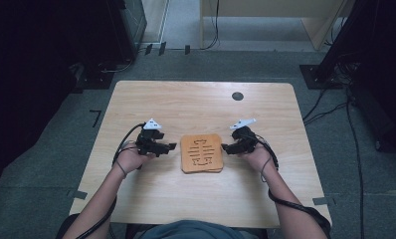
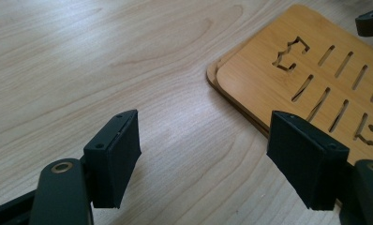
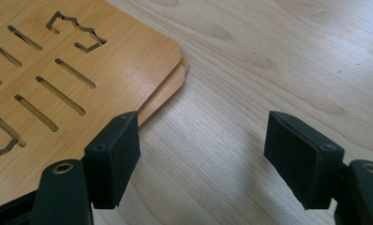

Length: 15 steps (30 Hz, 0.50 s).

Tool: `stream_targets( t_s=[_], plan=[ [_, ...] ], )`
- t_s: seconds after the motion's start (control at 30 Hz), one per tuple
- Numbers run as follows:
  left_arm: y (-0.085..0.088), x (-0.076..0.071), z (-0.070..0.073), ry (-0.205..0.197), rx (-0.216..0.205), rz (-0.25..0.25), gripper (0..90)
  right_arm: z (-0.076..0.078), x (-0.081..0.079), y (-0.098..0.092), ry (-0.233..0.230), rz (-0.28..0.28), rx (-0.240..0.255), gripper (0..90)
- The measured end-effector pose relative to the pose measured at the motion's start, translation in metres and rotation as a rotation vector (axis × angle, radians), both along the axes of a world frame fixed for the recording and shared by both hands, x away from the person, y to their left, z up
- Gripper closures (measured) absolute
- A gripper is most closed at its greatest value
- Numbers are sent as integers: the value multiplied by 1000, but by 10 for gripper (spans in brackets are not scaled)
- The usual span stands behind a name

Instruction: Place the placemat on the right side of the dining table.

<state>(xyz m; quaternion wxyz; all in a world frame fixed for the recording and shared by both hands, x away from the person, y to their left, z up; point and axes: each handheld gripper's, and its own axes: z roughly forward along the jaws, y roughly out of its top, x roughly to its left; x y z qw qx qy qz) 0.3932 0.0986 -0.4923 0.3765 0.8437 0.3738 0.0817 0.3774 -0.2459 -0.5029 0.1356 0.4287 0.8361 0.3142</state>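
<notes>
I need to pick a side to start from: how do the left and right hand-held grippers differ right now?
The left hand-held gripper sits left of the wooden trivets with its jaws pointing right; the right hand-held gripper sits right of them, pointing left. The left's tips stand slightly farther from the stack edge. Both are open, hold nothing, and hover low over the table.

Pale wooden table (image 1: 151,199), stacked slotted boards (image 1: 201,152)

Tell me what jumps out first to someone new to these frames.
The stack of orange slotted wooden boards at mid-table, a lower board's edge peeking out beneath the top one. The left gripper and right gripper flank it, fingers open and nothing between them. Beyond that, pale wooden table with a dark round spot near its far edge.
</notes>
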Motion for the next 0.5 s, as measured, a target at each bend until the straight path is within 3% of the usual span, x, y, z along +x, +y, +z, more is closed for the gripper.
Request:
stream_targets(
  t_s=[0.5],
  plan=[
    [-2, -3, 0, 10, -8, 6, 245, 2, 0, 9, -6, 33, -8, 272]
  ],
)
